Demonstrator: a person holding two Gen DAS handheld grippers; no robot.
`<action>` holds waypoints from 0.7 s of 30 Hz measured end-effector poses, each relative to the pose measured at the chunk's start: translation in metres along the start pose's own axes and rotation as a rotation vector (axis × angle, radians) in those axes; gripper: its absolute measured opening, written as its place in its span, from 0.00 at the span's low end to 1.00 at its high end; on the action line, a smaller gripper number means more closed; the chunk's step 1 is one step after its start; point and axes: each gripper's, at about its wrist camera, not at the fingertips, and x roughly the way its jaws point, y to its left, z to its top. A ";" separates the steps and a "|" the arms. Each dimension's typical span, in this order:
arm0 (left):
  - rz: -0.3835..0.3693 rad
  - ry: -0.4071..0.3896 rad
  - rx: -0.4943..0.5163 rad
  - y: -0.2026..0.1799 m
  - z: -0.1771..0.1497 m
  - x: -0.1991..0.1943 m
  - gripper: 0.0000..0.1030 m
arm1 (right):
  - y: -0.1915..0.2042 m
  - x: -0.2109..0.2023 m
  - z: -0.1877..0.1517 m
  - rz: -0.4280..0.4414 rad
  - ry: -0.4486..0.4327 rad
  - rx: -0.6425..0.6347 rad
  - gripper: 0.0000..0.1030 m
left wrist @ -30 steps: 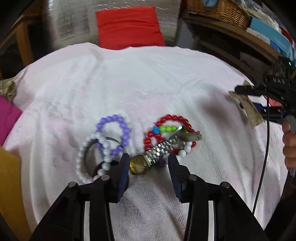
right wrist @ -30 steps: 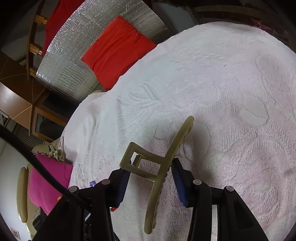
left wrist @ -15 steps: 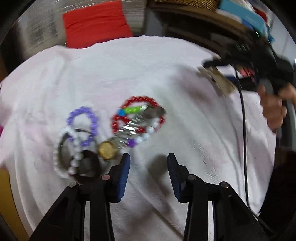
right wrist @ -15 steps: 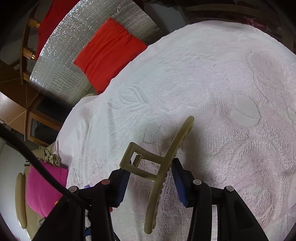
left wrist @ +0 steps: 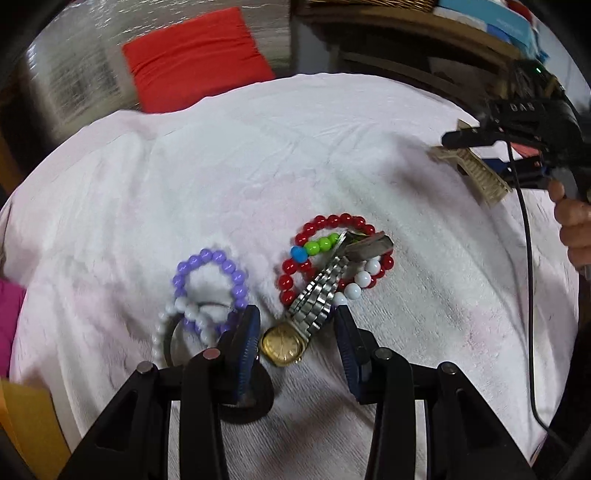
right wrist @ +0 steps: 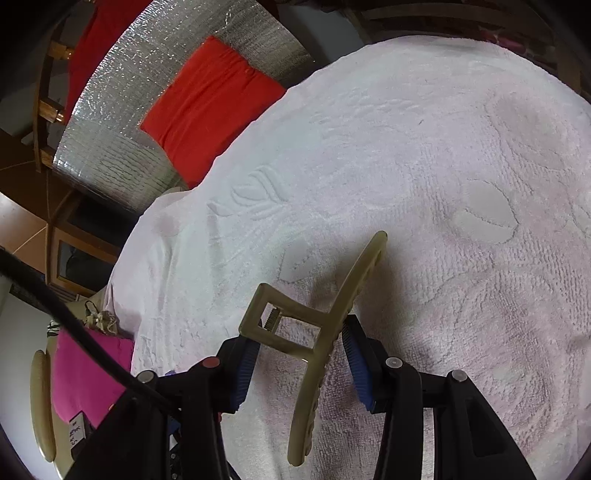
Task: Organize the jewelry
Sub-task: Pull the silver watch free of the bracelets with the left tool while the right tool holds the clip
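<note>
A gold-faced watch (left wrist: 282, 344) with a steel band lies on the white towel (left wrist: 258, 166). My left gripper (left wrist: 297, 332) stands open around it, and neither pad presses on it. The band runs up over a red bead bracelet (left wrist: 332, 221) that also carries green, blue and white beads. Left of the watch lie a purple bead bracelet (left wrist: 210, 258) and a white bead bracelet (left wrist: 162, 332). My right gripper (right wrist: 299, 332) is shut on a beige hair claw clip (right wrist: 332, 306), held just over the towel (right wrist: 443, 147). In the left wrist view that gripper (left wrist: 495, 153) and clip (left wrist: 476, 173) show at the upper right.
A dark round band (left wrist: 255, 402) lies under my left finger. Behind the towel are a red cushion (left wrist: 195, 59), a silver foil sheet (right wrist: 147, 118) and wooden shelves (left wrist: 424, 33). A magenta cloth (right wrist: 85, 373) lies off the towel's left edge. A black cable (left wrist: 528, 295) hangs from the right gripper.
My left gripper swung right, off the watch, then came back and rolled, and the watch is between its fingers again. The right gripper and its clip have hardly moved.
</note>
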 end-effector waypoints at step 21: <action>-0.146 0.075 -0.209 0.011 -0.043 -0.028 0.20 | 0.011 0.000 -0.002 0.007 -0.017 -0.017 0.47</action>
